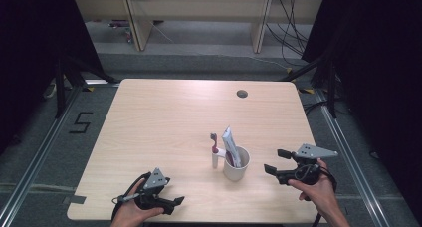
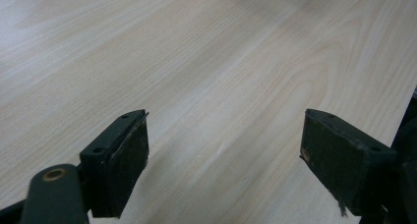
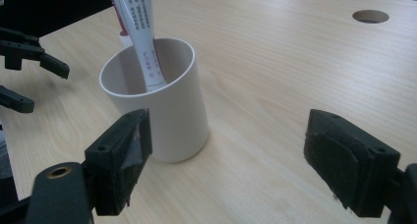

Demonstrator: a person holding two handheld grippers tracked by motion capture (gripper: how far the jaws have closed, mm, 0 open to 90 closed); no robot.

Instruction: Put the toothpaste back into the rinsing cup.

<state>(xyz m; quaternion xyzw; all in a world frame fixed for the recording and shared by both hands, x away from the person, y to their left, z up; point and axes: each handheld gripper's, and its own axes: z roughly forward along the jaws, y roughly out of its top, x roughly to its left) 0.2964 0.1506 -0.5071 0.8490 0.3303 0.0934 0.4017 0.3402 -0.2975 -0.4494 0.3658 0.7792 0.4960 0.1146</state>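
Cup [image 1: 236,165], white and straight-walled, stands upright on the table [image 1: 164,122], toward my side and a little right of centre. Inside it leans a toothpaste tube [image 1: 231,146], white with red print, its top end rising well above the rim and tipped away to the left; in the right gripper view the tube [image 3: 142,42] rests against the cup's far inner wall. Just beside the cup on its left a toothbrush [image 1: 214,150] stands upright, red and white, bristles on top; whether it touches the cup I cannot tell.

My right gripper [image 1: 277,162] sits near the cup on its right, apart from it, jaws spread wide with nothing between them. From its own camera the cup [image 3: 162,111] stands ahead of my left jaw, bare wood in the gap. My left gripper [image 1: 175,203] hovers low at the near edge of the table, well apart from the cup, jaws also released and wide, plain tabletop [image 2: 206,76] between them.

Open wood stretches across the far half of the table, up to a round cable hole [image 1: 242,93] near the far edge. Between both grippers the near strip lies free.
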